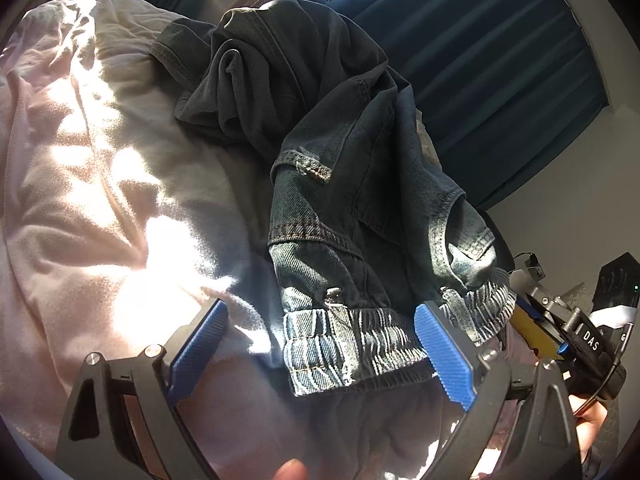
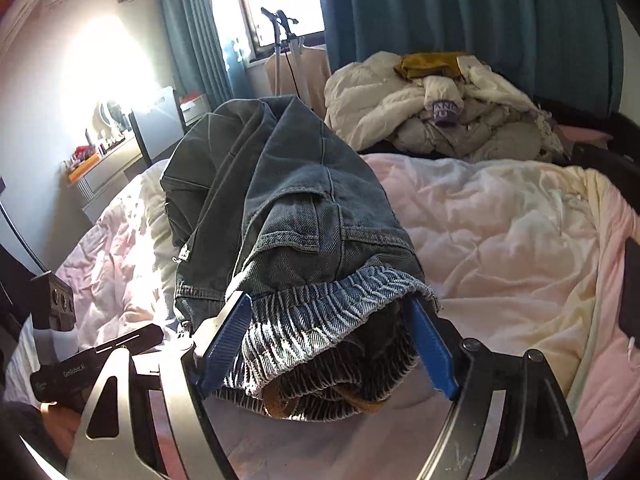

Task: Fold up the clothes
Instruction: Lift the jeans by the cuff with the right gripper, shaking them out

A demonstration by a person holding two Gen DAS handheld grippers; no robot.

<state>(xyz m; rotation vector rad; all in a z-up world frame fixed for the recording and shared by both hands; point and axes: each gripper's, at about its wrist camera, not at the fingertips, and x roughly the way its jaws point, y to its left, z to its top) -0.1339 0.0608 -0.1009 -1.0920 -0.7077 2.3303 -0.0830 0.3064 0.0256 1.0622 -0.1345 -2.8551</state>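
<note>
The jeans (image 1: 320, 168) lie in a loose heap on the pink quilt (image 1: 80, 168) that covers the bed. The elastic waistband (image 1: 348, 348) faces the person; the legs are bunched up behind it.

Left gripper (image 1: 320, 350): jaws spread wide. The waistband corner sits between the blue pads (image 1: 444, 356); neither pad presses on the cloth.

Right gripper (image 2: 328, 340): jaws apart, one on each side of the gathered waistband (image 2: 320, 312). The left pad (image 2: 224, 344) is against the fabric edge. Whether the cloth is clamped cannot be told.

Position: the two grippers are close together at the same end of the jeans.

Surroundings: a pile of pale bedding (image 2: 432, 112) lies at the far end of the bed, before teal curtains (image 2: 460, 8).
</note>
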